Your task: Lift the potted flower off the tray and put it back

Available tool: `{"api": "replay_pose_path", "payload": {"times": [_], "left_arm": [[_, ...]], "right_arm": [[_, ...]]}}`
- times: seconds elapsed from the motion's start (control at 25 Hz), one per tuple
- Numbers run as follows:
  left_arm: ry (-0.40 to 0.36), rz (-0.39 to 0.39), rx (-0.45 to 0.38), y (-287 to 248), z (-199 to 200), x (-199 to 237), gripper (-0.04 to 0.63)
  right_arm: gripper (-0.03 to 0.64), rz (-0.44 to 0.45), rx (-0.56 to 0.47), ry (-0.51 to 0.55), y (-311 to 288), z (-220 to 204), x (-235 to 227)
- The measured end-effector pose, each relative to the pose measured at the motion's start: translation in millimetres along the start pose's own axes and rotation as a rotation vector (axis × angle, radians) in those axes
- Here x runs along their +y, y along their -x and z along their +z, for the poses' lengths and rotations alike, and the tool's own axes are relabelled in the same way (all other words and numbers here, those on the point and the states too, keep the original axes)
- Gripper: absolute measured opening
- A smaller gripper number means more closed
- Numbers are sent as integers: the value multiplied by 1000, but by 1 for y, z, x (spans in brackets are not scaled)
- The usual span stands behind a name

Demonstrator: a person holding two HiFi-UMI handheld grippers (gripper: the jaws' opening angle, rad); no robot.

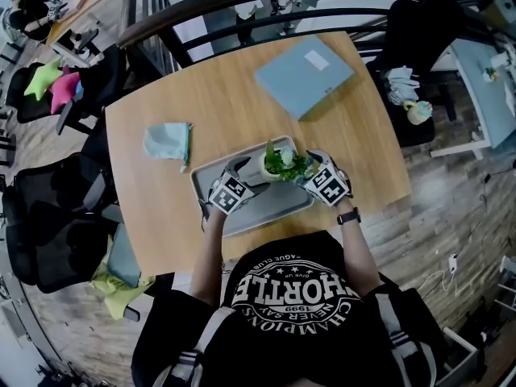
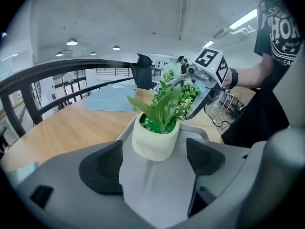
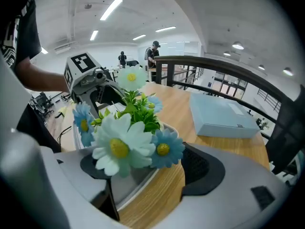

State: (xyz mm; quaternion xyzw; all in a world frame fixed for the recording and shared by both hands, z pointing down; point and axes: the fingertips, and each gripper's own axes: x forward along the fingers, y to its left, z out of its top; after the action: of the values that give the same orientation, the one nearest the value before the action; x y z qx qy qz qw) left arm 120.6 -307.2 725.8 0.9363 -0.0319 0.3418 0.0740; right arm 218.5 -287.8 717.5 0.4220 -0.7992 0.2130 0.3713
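Flanking the potted flower (image 2: 155, 137) on its tray (image 1: 258, 214), left gripper (image 2: 152, 168) and right gripper (image 3: 147, 175) gape wide; the lift apparently awaits their closing.

Held a gripper in each hand, bare forearms reaching forward from the torso and converging over the tabletop (image 1: 161, 111); set the left forearm (image 1: 210, 252) on the near left and the right forearm (image 1: 360, 252) on the near right, with a dark band at the right wrist (image 1: 348, 216); angled the left gripper (image 1: 246, 174) downward and inward to the right, marker cube turned up; angled the right gripper (image 1: 305, 176) downward and inward to the left, tips facing its partner, near yet apart; spread the left fingers (image 2: 101, 167) well apart, dark pads unclosed; spread the right fingers (image 3: 202, 168) wide too, likewise unclosed.
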Motion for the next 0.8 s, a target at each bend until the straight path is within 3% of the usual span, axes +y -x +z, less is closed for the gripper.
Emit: {"api": "replay_pose_path", "payload": {"times": [0.48,0.68,0.76,0.8], "left_arm": [[79,130,-94,57,3,-6,433],[72,198,-103,85,-7,-16,430],[88,230,-135,99,-7,-18,406],[97,249,-159,107,-7,-19,360]], "right_arm": [[390,-116,-140,-81,47,12,0],[341,-133,-229,-141,66,22,18],[315,-131,-267,-163,73,27,25],[305,-128,-282,-169,75,29,30]]}}
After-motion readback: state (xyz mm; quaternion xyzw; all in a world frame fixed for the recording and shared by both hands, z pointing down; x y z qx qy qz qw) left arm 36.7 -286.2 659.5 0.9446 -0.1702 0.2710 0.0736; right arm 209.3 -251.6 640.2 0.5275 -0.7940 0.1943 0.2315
